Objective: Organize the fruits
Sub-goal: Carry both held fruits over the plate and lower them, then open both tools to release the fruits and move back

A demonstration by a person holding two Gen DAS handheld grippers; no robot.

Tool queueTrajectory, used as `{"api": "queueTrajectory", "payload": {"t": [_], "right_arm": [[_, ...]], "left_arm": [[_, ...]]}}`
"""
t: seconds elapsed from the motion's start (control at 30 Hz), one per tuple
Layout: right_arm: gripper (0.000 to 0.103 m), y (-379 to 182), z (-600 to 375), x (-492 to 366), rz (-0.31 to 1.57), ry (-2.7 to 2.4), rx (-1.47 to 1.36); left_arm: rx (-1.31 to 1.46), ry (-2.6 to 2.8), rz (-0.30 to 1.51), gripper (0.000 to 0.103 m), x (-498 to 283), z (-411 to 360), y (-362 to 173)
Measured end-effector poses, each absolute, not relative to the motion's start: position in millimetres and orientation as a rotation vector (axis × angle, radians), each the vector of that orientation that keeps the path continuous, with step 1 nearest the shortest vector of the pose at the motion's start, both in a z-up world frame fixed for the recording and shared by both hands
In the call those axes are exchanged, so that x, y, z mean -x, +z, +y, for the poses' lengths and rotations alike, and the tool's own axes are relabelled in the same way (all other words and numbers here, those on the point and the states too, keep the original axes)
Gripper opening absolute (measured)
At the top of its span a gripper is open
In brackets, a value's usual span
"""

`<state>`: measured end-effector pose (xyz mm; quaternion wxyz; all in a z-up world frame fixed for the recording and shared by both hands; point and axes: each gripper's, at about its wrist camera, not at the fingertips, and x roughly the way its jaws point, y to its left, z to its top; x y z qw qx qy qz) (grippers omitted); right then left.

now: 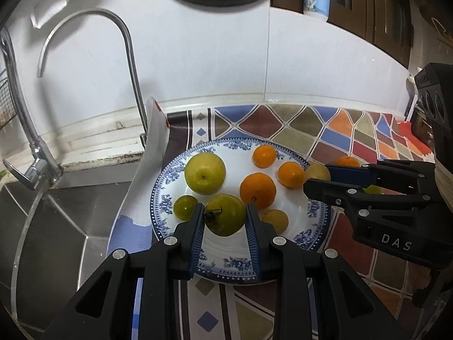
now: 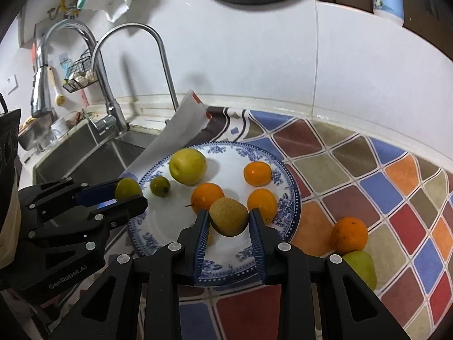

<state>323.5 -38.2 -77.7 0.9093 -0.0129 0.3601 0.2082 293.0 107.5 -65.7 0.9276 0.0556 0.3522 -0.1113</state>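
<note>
Oranges crowd the plate. Left gripper squeezes a green tomato; right gripper squeezes a brown fruit above it.

Dim indoor light, fisheye-warped edges, dark corners

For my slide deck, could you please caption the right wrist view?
Right tongs grip a brownish-green fruit above the blue-patterned white plate of oranges.
</note>
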Motion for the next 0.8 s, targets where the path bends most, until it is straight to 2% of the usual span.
{"api": "queueTrajectory", "payload": {"t": [0.27, 0.33, 0.37, 0.4, 0.47, 0.7, 0.8], "right_arm": [[0.030, -93, -36, -337, 0.784, 0.434, 0.018], [0.030, -95, -36, -339, 0.781, 0.429, 0.018], [0.030, -95, -36, -340, 0.782, 0.430, 0.019], [0.033, -96, -36, -341, 0.786, 0.434, 0.016], [0.043, -96, -37, -340, 0.788, 0.431, 0.008], [0.044, -78, -47, -323, 0.728, 0.393, 0.021], [0.051, -70, -54, -312, 0.703, 0.363, 0.029]], "left_arm": [[-0.124, -0.225, 0.753, 0.029, -308, 106, -78], [-0.125, -0.221, 0.759, 0.035, -311, 107, -80], [-0.127, -0.219, 0.761, 0.048, -311, 106, -80], [-0.127, -0.216, 0.759, 0.055, -311, 106, -80], [-0.127, -0.210, 0.749, 0.056, -307, 106, -77], [-0.122, -0.192, 0.719, 0.064, -288, 103, -62], [-0.118, -0.185, 0.701, 0.071, -275, 99, -53]]}}
